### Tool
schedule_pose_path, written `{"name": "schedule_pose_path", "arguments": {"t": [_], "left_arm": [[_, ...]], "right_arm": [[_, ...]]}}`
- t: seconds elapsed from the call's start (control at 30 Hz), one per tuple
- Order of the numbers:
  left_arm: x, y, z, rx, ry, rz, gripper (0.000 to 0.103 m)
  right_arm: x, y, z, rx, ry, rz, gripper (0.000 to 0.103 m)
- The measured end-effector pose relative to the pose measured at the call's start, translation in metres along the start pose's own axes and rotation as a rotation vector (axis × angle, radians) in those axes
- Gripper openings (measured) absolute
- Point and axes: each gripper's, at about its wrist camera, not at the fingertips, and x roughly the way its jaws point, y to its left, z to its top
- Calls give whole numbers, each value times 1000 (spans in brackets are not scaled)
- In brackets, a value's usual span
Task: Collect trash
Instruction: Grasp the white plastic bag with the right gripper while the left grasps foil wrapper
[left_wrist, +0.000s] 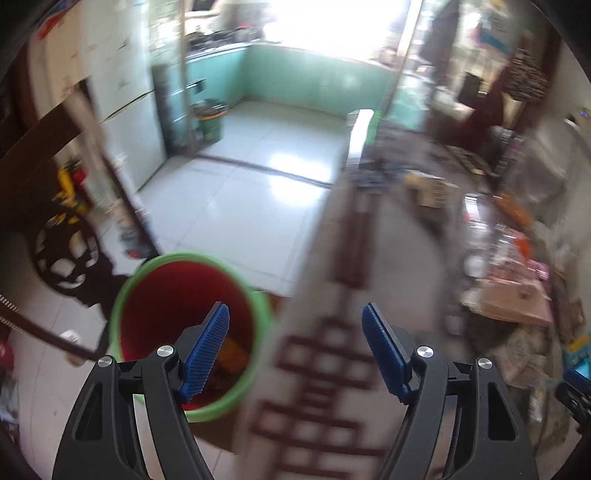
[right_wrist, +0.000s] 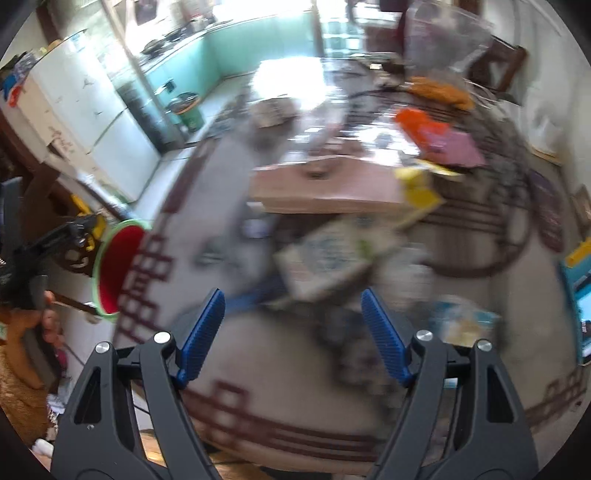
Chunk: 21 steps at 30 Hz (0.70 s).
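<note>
- left claw (left_wrist: 295, 347) of mine is spread wide, holding nothing, above the edge of the table (left_wrist: 321, 369).
- just beside that edge, lower on the floor, stands the bin (left_wrist: 155, 295), green rim and red inside, upright with its mouth up; blurred scraps lie at its bottom.
- right claw (right_wrist: 293, 332) is also wide and bare, over the cluttered table, facing a pale carton (right_wrist: 332, 258) lying flat, long side slanting up to the right.
- print on the carton is too blurred to read.
</note>
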Motion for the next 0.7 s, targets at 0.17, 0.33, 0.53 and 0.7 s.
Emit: {"name": "schedule_pose_path", "arguments": {"t": [0.17,0.33,0.53,0.7], "left_arm": [[-19,-86,-18,108,-21,-77,75],[-29,-165,-43,180,-11,-150,77],[-37,-237,-72,289,15,-200,77],[-38,-275,-85,344,44,-227,77]], "right_arm": [[6,-83,-14,60,59,-82,75],[33,-136,-37,87,143,-86,75],[61,-147,-54,31,192,-53,75],[67,-140,-62,-114,174,-114,49]]}}
